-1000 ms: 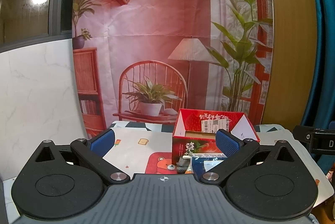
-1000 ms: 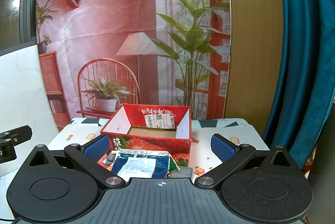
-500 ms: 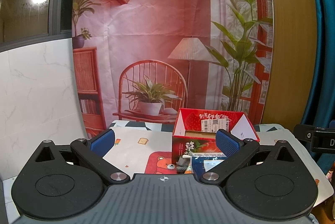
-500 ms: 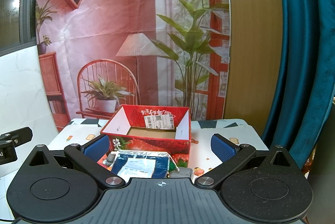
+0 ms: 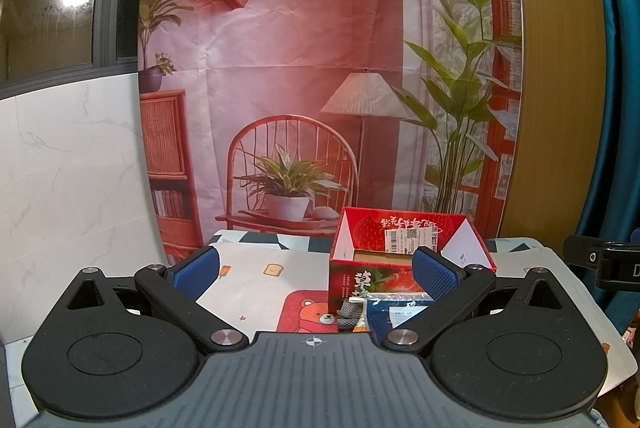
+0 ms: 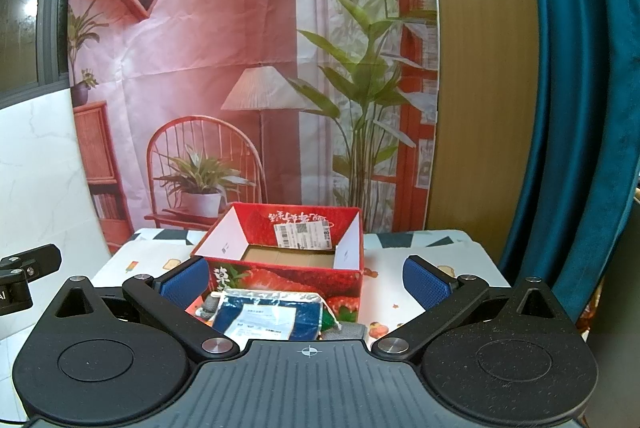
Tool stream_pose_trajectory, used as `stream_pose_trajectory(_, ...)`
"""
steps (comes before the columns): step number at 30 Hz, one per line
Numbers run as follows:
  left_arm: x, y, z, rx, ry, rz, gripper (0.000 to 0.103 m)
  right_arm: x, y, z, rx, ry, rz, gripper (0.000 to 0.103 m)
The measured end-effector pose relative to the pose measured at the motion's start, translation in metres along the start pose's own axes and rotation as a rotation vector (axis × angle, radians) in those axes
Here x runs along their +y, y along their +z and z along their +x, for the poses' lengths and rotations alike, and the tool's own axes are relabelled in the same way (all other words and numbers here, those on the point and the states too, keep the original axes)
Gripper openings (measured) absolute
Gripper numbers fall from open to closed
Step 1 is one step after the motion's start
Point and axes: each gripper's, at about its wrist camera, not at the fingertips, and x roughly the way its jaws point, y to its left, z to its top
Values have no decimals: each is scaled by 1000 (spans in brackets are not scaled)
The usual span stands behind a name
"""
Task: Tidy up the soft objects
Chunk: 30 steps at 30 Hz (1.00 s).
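Below centre frame, my right claw (image 6: 306, 278) and left claw (image 5: 316, 268) gape empty; blue packaged cloth (image 6: 266, 314) lies touching the strawberry box (image 6: 288, 278).

Table (image 6: 424, 256) bears red box (image 6: 288, 278), perhaps packets (image 6: 268, 314).

One red box (image 6: 288, 278), one blue packet (image 6: 266, 316), one grey item (image 5: 349, 312).

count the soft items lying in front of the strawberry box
3 visible: a blue bagged item in the middle, a grey knit piece left of it, a green piece right; more may be hidden.
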Motion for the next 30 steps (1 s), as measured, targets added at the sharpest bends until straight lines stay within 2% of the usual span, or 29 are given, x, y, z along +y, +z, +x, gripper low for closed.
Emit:
stream_pose_trajectory(25, 0, -1, 0, 1, -1, -1, 103, 1, -3, 1, -4, -4, 0, 103)
stream_pose_trajectory(30, 1, -1, 2, 7, 4, -2, 103, -1, 7, -5, -6, -4, 3, 103)
